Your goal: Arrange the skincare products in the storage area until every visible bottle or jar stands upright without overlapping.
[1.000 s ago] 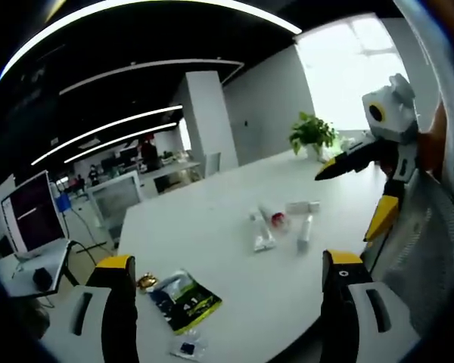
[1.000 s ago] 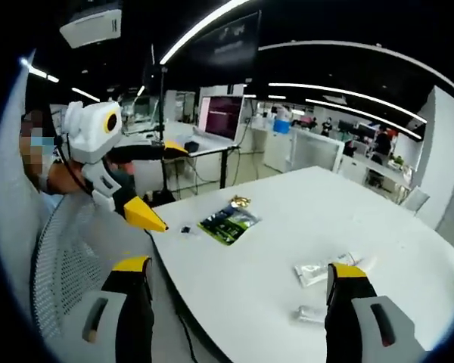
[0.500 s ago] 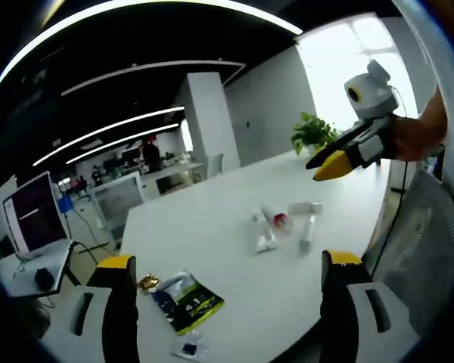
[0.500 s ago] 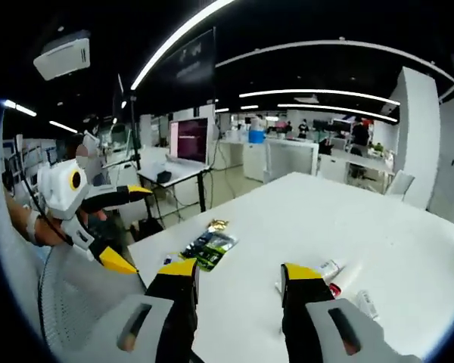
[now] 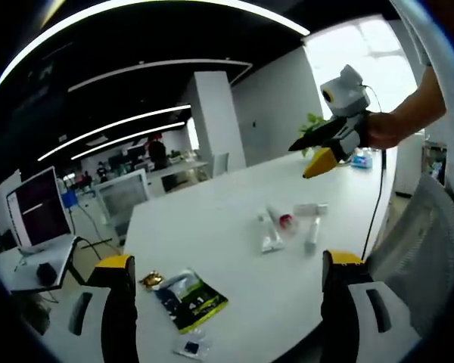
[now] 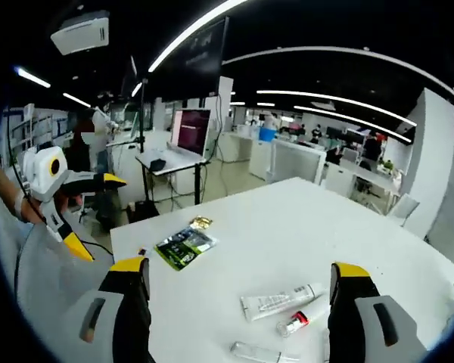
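Several skincare tubes lie flat in a loose cluster on the white table [image 5: 212, 227]: a white tube [image 5: 271, 231], a red-capped one [image 5: 285, 221] and a clear one [image 5: 312, 231]. In the right gripper view they are the white tube [image 6: 278, 301], the red-capped bottle [image 6: 299, 321] and a clear bottle [image 6: 261, 352] near my jaws. My left gripper [image 5: 227, 261] is open and holds nothing, back from the table's near edge. My right gripper [image 6: 238, 268] is open and holds nothing; a hand holds the right gripper [image 5: 329, 136] in the air beyond the cluster.
A green sachet [image 5: 189, 299], a gold wrapper [image 5: 150, 281] and a small packet [image 5: 188, 348] lie near the table's edge. A mesh chair [image 5: 416, 249] stands at the right, a potted plant [image 5: 312, 125] at the far end. The left gripper [image 6: 57, 189] shows off the table's corner.
The right gripper's jaws stood narrower half a second ago and are wide apart now; it has moved out above the table toward the tubes. The left gripper's view has barely shifted.
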The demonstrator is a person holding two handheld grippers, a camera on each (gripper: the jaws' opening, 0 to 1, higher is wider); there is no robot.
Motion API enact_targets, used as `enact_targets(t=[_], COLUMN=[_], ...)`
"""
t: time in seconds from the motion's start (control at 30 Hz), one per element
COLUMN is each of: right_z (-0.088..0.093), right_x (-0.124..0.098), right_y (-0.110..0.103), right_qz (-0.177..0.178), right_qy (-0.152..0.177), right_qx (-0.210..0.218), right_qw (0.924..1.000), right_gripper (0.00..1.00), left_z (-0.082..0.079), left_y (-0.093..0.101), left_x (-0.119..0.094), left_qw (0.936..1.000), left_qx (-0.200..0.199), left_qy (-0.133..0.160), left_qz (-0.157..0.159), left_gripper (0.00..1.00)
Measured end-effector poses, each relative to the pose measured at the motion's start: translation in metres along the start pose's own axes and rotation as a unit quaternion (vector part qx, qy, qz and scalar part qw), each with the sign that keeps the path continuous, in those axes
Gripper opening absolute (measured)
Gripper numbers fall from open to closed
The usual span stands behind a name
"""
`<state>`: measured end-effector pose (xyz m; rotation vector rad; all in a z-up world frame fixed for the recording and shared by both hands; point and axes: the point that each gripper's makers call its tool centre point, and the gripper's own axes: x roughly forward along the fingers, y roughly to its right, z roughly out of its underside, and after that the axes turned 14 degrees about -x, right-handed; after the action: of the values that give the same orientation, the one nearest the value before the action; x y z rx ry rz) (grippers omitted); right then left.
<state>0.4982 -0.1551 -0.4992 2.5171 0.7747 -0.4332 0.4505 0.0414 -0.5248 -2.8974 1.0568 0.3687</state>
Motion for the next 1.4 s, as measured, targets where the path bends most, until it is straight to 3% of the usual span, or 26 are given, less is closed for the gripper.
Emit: enact_targets(t=[0.3, 0.43, 0.5, 0.6, 0.73, 0.77, 0.93, 1.03, 1.07, 1.13, 1.23, 1.27, 1.33, 1.4], right_z=[0.001, 0.009, 0.014, 0.028, 0.045, 0.051, 0.066, 0.078, 0.086, 0.098, 0.104, 0.107, 0.11, 0.113], right_x=[0.021, 0.033, 0.041, 0.052, 0.068, 0.072, 0.089, 0.096, 0.098, 0.102, 0.109, 0.113, 0.121, 0.126], right_y=[0.04, 0.044, 0.046, 0.04, 0.031, 0.029, 0.022, 0.019, 0.02, 0.019, 0.017, 0.018, 0.02, 0.024], right_qz=[-0.022, -0.057, -0.07, -0.111, -0.165, -0.18, -0.22, -0.241, -0.25, -0.267, -0.283, -0.287, -0.289, -0.293], right_qy=[-0.032, -0.06, -0.073, -0.104, -0.133, -0.145, -0.163, -0.177, -0.189, -0.205, -0.207, -0.211, -0.214, -0.219], right_qx=[-0.075, -0.13, -0.174, -0.23, -0.307, -0.326, -0.377, -0.391, -0.408, -0.428, -0.461, -0.468, -0.472, -0.483], right_qw=[0.9964, 0.988, 0.9796, 0.9612, 0.9278, 0.9166, 0.8848, 0.8704, 0.8574, 0.8387, 0.8156, 0.8089, 0.8047, 0.7953], right_gripper=[0.99, 0.99, 0.98, 0.96, 0.97, 0.97, 0.96, 0.94, 0.94, 0.93, 0.92, 0.9, 0.88, 0.86], left_z=[0.001, 0.002, 0.002, 0.003, 0.004, 0.004, 0.009, 0.009, 0.009, 0.012, 0.011, 0.011, 0.012, 0.015], left_y=[-0.006, -0.008, -0.008, -0.008, -0.009, -0.009, -0.011, -0.012, -0.011, -0.011, -0.013, -0.013, -0.014, -0.015], left_x=[0.0, 0.0, 0.0, 0.0, 0.0, 0.0, 0.0, 0.0, 0.0, 0.0, 0.0, 0.0, 0.0, 0.0], left_qw=[0.9999, 0.9998, 0.9998, 0.9998, 0.9998, 0.9998, 0.9996, 0.9996, 0.9996, 0.9995, 0.9995, 0.9994, 0.9994, 0.9991], left_qx=[-0.002, -0.001, -0.002, -0.001, -0.001, -0.001, 0.0, -0.002, -0.001, 0.002, 0.001, 0.0, 0.0, 0.005], left_qy=[-0.002, -0.004, -0.005, -0.006, -0.009, -0.01, -0.019, -0.019, -0.019, -0.025, -0.023, -0.024, -0.026, -0.033], left_qz=[-0.013, -0.017, -0.017, -0.018, -0.019, -0.019, -0.021, -0.022, -0.02, -0.021, -0.023, -0.024, -0.025, -0.028], left_gripper=[0.99, 0.98, 0.98, 0.97, 0.96, 0.96, 0.93, 0.93, 0.93, 0.92, 0.91, 0.91, 0.9, 0.88])
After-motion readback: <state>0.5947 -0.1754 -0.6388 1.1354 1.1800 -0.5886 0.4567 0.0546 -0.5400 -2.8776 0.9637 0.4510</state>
